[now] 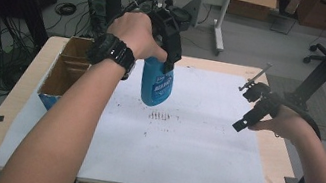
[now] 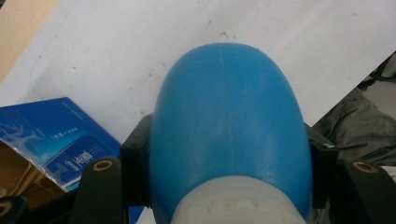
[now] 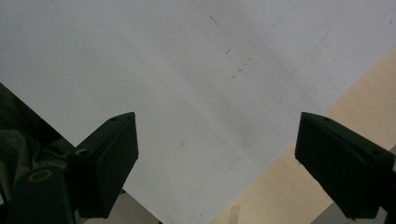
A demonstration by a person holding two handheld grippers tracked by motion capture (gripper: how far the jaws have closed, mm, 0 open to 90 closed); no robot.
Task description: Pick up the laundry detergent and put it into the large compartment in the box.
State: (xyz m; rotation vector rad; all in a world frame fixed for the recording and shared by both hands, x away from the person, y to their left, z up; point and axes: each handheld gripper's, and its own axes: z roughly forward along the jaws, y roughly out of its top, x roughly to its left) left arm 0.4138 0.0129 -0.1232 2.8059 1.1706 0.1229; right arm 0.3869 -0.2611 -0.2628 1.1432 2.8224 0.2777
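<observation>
Cardboard box (image 1: 66,67) with inner dividers and a glossy blue printed side sits at the left of the table (image 1: 269,156). Just right of it, the left tool (image 1: 170,52) clamps the neck of a smooth, rounded blue plastic spray bottle (image 1: 156,83), hanging upright above the matte, scuffed white sheet (image 1: 182,140). Carrying it well likely means a level grip and a vertical descent. Farther right, the right tool (image 3: 217,158) hovers with jaws wide, holding nothing.
</observation>
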